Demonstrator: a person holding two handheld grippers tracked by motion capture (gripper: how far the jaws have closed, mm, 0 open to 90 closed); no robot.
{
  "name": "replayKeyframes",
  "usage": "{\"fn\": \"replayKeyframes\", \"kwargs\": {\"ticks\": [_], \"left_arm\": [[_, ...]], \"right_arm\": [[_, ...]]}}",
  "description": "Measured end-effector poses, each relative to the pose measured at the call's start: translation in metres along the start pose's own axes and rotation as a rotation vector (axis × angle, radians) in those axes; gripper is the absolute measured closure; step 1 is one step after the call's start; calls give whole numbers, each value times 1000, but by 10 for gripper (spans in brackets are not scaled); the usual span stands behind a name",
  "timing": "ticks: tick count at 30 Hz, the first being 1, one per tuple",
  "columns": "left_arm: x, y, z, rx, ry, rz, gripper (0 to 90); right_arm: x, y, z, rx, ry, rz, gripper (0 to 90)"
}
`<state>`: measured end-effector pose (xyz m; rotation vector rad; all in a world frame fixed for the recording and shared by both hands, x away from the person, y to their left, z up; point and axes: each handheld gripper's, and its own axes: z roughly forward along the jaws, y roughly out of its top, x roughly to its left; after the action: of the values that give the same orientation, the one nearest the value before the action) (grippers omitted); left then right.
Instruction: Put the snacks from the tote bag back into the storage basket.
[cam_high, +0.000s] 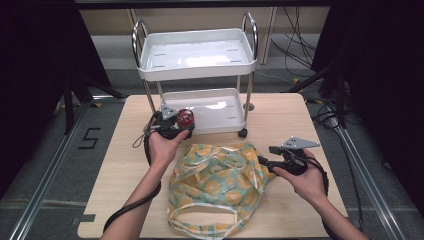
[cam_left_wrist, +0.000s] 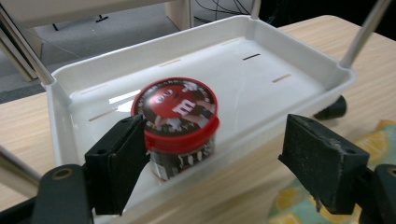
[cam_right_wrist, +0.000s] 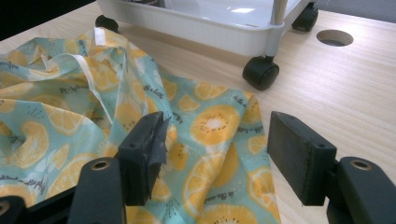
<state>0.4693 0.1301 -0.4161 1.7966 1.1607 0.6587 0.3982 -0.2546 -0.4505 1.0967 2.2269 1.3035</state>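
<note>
Candy jar (cam_left_wrist: 180, 126) at open L gripper (cam_left_wrist: 210, 158); high view: shelf (cam_high: 197, 47).

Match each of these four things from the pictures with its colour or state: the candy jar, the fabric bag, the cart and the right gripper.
Things:
1. candy jar
2. fabric bag
3. cart
4. right gripper

Descriptions:
A. white, with two trays and black wheels
B. open, jaws either side of orange-slice print
C. red lid, over the lower tray's rim
D. teal with orange slices, lying on the table

Pairs: 1-C, 2-D, 3-A, 4-B
</note>
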Motion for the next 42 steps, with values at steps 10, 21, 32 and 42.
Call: {"fn": "replayKeyframes", "kwargs": {"ticks": [10, 21, 32, 42], "left_arm": [[-8, -18, -19, 1, -42, 26, 216], [-9, -34, -32, 13, -52, 30, 213], [-8, -51, -48, 15, -63, 29, 212], [-20, -74, -58, 25, -103, 30, 215]], "right_arm": [[0, 0, -1, 1, -3, -3, 379], [2, 0, -1, 12, 11, 25, 379], [1, 0, 0, 6, 9, -4, 379], [4, -1, 0, 4, 8, 27, 378]]}}
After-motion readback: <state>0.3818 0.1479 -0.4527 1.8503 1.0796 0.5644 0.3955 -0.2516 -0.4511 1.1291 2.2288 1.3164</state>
